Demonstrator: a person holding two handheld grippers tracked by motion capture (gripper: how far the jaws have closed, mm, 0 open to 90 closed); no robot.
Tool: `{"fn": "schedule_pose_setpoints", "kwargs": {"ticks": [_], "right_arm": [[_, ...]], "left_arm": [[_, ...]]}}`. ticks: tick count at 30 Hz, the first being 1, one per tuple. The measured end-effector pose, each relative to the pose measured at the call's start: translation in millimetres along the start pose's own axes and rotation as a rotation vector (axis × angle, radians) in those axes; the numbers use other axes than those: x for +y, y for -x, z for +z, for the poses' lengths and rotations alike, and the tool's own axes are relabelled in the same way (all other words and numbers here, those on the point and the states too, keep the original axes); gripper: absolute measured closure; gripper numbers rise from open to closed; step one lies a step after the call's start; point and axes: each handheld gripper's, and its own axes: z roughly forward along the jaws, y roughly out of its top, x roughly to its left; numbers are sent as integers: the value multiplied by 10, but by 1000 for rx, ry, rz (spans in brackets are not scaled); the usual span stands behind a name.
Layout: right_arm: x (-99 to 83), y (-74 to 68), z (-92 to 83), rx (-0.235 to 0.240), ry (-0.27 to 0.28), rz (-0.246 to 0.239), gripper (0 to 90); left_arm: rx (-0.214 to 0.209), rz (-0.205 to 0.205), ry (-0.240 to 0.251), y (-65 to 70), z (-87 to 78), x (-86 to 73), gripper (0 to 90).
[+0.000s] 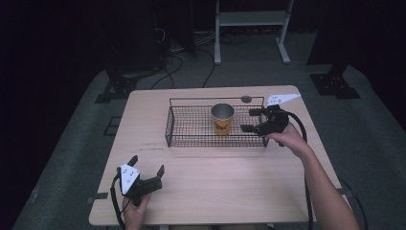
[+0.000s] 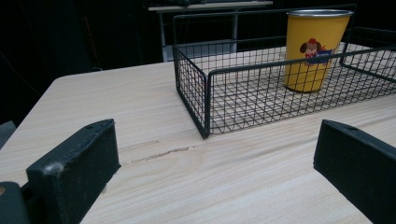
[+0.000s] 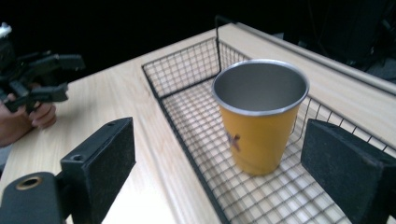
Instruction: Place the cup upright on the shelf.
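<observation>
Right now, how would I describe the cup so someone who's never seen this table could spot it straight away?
Find the black wire basket on the far half of the wooden table. Standing upright inside it, toward its right end, is the cup, next to the open right gripper. It is yellow with a bare metal inside and rim and a small cartoon dog on its side.

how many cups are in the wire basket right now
1. A single yellow cup stands upright in the wire basket, right of its middle, close to the open right gripper. Nothing else lies in the basket, and its mesh hides nothing.
</observation>
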Motion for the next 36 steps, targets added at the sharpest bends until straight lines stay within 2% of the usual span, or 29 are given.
{"fn": "schedule_pose_setpoints", "kwargs": {"ticks": [1, 5, 7, 11, 14, 26, 36], "right_arm": [[-18, -20, -17, -2, 13, -8, 126], [-66, -58, -61, 2, 16, -10, 126], [-87, -68, -81, 7, 3, -8, 126], [-153, -102, -120, 3, 11, -11, 126], [-192, -121, -133, 8, -11, -7, 126], [-294, -247, -237, 12, 0, -20, 126], [-473, -346, -264, 25, -18, -15, 127]], "left_arm": [[-1, 1, -1, 0, 1, 0, 0], [0, 1, -2, -1, 1, 0, 0], [0, 0, -1, 0, 2, 0, 0], [0, 1, -3, 1, 3, 0, 0], [0, 1, -2, -1, 2, 0, 0], [0, 1, -2, 0, 0, -1, 0], [0, 2, -4, -3, -1, 0, 0]]}}
